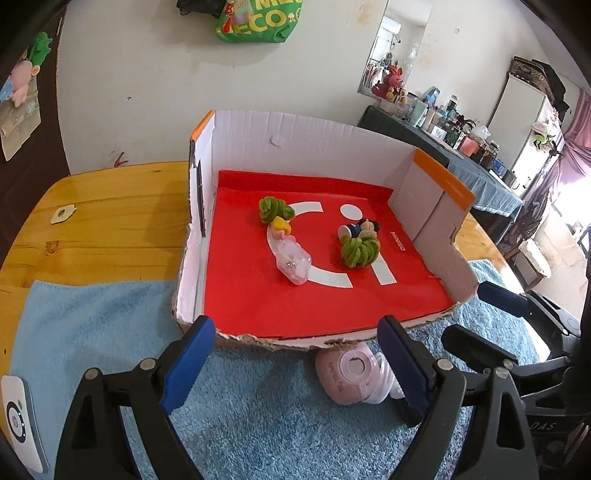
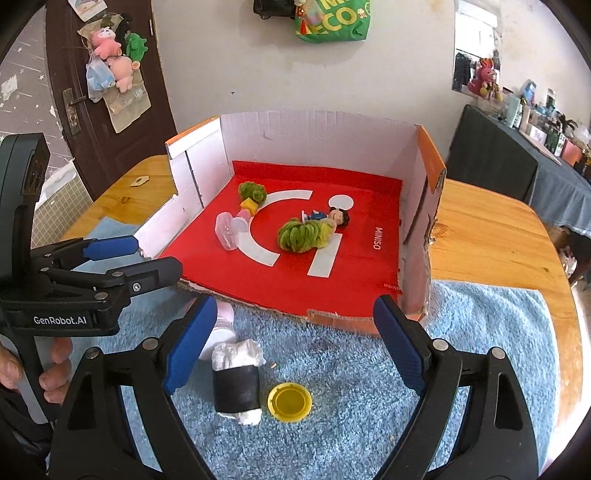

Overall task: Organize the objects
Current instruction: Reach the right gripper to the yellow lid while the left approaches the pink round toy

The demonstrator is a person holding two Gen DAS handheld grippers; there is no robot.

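Note:
A cut-open cardboard box point(image 1: 295, 140) point(image 2: 314, 136) with a red liner stands on a blue towel point(image 1: 110, 332) point(image 2: 480, 332). In it lie two green yarn bundles point(image 1: 360, 249) point(image 2: 301, 234), a small doll point(image 2: 338, 218), a yellow-and-pink toy point(image 1: 280, 227) and a clear plastic capsule point(image 1: 293, 264) point(image 2: 226, 232). On the towel before the box lie a pink round device point(image 1: 347, 374), a black-and-white roll point(image 2: 236, 384) and a yellow lid point(image 2: 289, 401). My left gripper point(image 1: 295, 369) is open, the pink device between its fingers. My right gripper point(image 2: 291, 354) is open above the roll and lid.
The wooden table point(image 1: 92, 221) point(image 2: 498, 240) carries a small white sticker point(image 1: 62, 214). A white device point(image 1: 18, 424) lies at the towel's left edge. A dark door with plush toys point(image 2: 110, 55), a green bag point(image 1: 258, 22) on the wall and a cluttered side table point(image 1: 461, 140) stand behind.

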